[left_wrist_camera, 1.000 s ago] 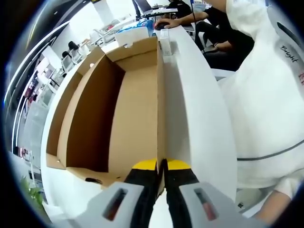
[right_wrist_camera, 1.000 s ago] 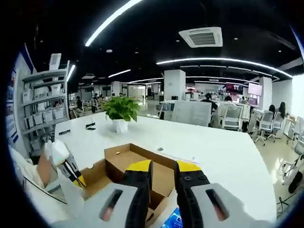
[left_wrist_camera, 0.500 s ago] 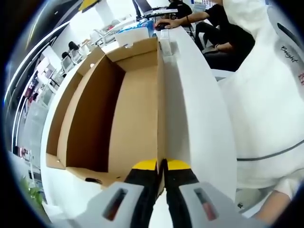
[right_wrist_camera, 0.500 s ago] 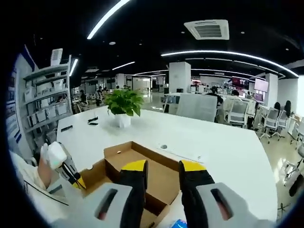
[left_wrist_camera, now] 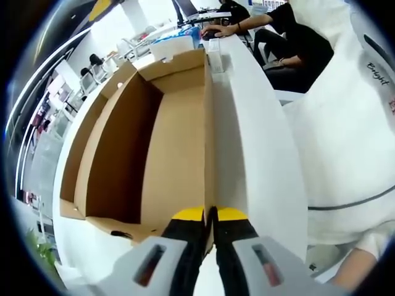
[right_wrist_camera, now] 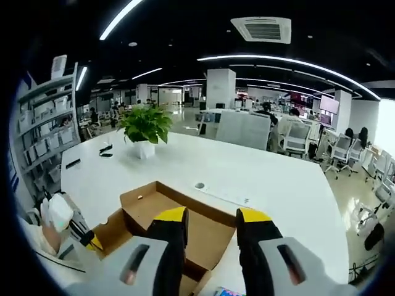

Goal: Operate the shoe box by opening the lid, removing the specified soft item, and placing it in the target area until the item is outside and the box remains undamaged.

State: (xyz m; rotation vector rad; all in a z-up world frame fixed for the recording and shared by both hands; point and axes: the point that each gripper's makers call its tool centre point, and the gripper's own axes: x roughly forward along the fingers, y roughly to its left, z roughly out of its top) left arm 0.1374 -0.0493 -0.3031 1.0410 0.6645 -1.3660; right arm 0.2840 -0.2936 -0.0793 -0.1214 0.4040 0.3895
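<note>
Left gripper: its fingers are pinched tight on the near edge of the shoe box's upright cardboard panel, apparently the opened lid.
Right gripper: raised above the shoe box, its fingers spread apart with nothing between them.
Shoe box: on the white bench, lid up; the part of the interior that shows is bare cardboard.
Soft item: I cannot make it out in the box; a blue-printed pack lies just past the box's far end, and whether that is the item I cannot tell.
Risk, tearing: the pinch sits on a thin cardboard edge, so a twist or pull by the left gripper could crease or rip the panel near the hinge.
Risk, sliding: the box looks light, so dragging on the panel could shift it towards the bench edge beside the person.
Risk, crushing: if the right gripper drops carelessly, its fingers may strike a box wall and dent it.
</note>
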